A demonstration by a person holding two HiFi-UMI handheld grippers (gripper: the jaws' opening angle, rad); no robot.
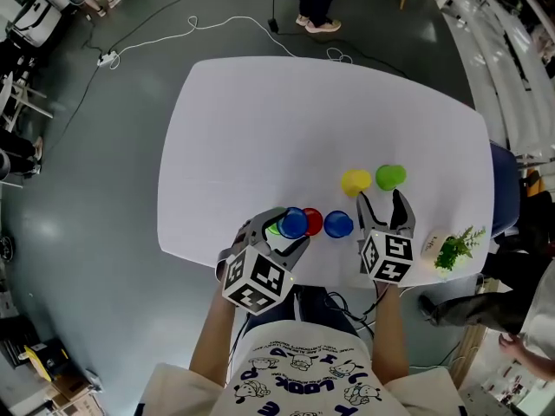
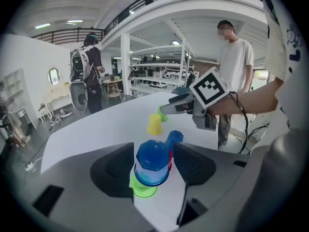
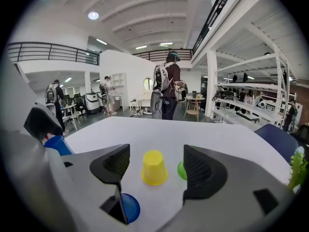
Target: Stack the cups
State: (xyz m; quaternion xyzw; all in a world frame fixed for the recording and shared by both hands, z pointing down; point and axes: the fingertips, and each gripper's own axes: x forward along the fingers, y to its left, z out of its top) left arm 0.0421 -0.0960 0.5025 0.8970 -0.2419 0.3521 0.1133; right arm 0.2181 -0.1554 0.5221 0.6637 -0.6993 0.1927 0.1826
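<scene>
On the white table (image 1: pixel 286 120), a blue cup (image 1: pixel 293 223) sits upside down on a light green cup (image 2: pixel 143 187). This stack (image 2: pixel 152 163) stands between the jaws of my left gripper (image 1: pixel 282 230), which is open; a gap shows beside the right pad. A red cup (image 1: pixel 313 222) and a second blue cup (image 1: pixel 338 224) stand just to the right. My right gripper (image 1: pixel 380 199) is open and empty. It points at the yellow cup (image 3: pixel 154 167), which stands ahead between its jaws. The green cup (image 3: pixel 181 169) is partly hidden behind its right jaw.
A small green plant (image 1: pixel 455 248) and a white card (image 1: pixel 431 245) sit at the table's right front edge. A blue chair (image 1: pixel 503 180) stands at the right side. A person (image 2: pixel 235 66) stands beyond the table. Cables lie on the floor (image 1: pixel 199 26).
</scene>
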